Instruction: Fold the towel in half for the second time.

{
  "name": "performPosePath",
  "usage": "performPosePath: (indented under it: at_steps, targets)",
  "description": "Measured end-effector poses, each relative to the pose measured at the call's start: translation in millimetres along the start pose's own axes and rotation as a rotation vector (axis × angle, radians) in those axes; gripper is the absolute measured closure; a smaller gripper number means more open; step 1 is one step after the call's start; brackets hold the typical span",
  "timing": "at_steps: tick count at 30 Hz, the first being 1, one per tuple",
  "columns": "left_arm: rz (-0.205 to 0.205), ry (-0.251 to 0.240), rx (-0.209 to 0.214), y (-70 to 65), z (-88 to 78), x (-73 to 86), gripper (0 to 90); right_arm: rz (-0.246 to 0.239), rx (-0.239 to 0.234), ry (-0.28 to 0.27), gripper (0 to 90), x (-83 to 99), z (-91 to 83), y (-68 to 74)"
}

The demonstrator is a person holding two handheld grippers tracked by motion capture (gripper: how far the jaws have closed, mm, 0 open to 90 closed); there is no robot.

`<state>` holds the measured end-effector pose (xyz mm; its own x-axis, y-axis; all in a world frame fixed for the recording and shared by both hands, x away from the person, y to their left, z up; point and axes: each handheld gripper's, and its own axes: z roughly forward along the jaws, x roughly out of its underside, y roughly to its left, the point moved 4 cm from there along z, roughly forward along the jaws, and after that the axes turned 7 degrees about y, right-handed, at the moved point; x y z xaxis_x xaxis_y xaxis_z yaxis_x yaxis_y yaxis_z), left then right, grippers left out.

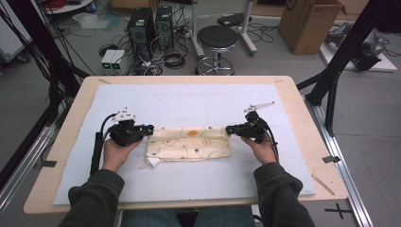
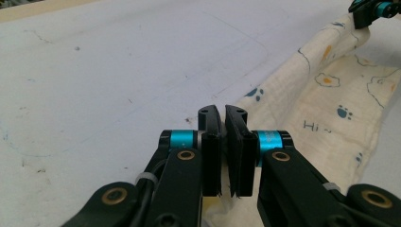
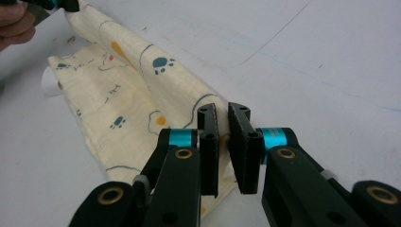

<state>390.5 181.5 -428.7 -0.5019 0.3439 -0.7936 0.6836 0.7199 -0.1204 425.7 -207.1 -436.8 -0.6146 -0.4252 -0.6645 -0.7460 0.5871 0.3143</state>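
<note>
A cream cloth (image 1: 189, 146) printed with paw marks and fried eggs lies folded on the white mat (image 1: 189, 99). Its far edge stands up as a ridge between my two grippers. My left gripper (image 1: 149, 128) is shut on the cloth's far left corner. In the left gripper view the jaws (image 2: 223, 111) stand almost together, with the cloth (image 2: 331, 104) running off to the right. My right gripper (image 1: 229, 129) is shut on the far right corner. In the right gripper view the gripper (image 3: 222, 109) pinches the cloth (image 3: 123, 94), which stretches away to the other gripper at the top left.
The mat covers most of a wooden table (image 1: 302, 109). A thin wooden stick (image 1: 324, 184) lies near the front right corner. Beyond the table stand a black stool (image 1: 216, 40), computer towers (image 1: 142, 26) and a cardboard box (image 1: 309, 21). Black frame posts (image 1: 347, 47) rise at the right.
</note>
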Motion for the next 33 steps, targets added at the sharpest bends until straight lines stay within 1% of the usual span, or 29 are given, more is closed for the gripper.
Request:
performPosePath:
  at_steps: [3, 6, 9, 11, 12, 13, 18, 19, 20, 22, 27, 28, 29, 30, 33]
  targets:
    - [-0.011, -0.004, 0.003, -0.1, -1.0, 5.9, 84.7, -0.009, -0.008, -0.001, 82.5, 3.2, -0.5, 3.0]
    - [-0.013, -0.004, 0.01, -2.7, -2.1, 11.2, 84.7, -0.022, -0.011, 0.005, 82.5, 5.9, 0.0, 6.6]
    - [0.01, 0.007, 0.014, -5.8, -4.3, 13.6, 84.6, -0.034, -0.012, 0.014, 82.4, 9.3, 0.1, 10.2]
    - [0.021, 0.003, 0.013, -7.9, -6.3, 15.2, 84.6, -0.044, -0.012, 0.011, 82.3, 11.6, -0.3, 11.0]
    - [0.025, 0.006, 0.018, -9.1, -6.6, 16.2, 84.6, -0.036, -0.018, 0.018, 82.2, 13.1, -0.5, 12.5]
    - [0.034, 0.008, 0.015, -10.3, -7.0, 17.6, 84.4, -0.042, -0.016, 0.02, 82.0, 14.4, -0.6, 13.2]
    - [0.048, 0.017, 0.027, -15.6, -8.7, 26.8, 84.1, -0.054, -0.017, 0.03, 81.4, 21.5, -0.3, 17.4]
    - [0.053, 0.019, 0.029, -16.4, -9.0, 27.8, 84.1, -0.058, -0.015, 0.031, 81.3, 22.7, -0.3, 17.7]
    - [0.058, 0.026, 0.031, -17.4, -9.3, 28.2, 84.1, -0.053, -0.015, 0.035, 81.0, 24.1, -0.3, 18.9]
    - [0.068, 0.025, 0.033, -19.9, -10.4, 27.8, 84.1, -0.063, -0.008, 0.036, 80.7, 26.3, 0.2, 19.5]
    - [0.103, 0.057, 0.043, -25.6, -12.2, 30.8, 84.0, -0.073, -0.005, 0.042, 80.4, 31.8, -0.7, 22.2]
    - [0.11, 0.064, 0.041, -26.7, -12.6, 31.3, 84.0, -0.074, -0.004, 0.043, 80.0, 32.5, -1.0, 23.0]
    - [0.126, 0.077, 0.039, -28.2, -13.5, 31.9, 84.0, -0.079, -0.003, 0.043, 79.7, 32.8, -1.1, 23.5]
    - [0.129, 0.08, 0.04, -30.0, -13.6, 32.3, 84.0, -0.082, -0.003, 0.045, 79.5, 33.6, -1.4, 24.9]
    - [0.156, 0.103, 0.039, -33.7, -14.1, 33.7, 83.7, -0.09, 0.005, 0.054, 78.5, 35.9, -1.5, 26.6]
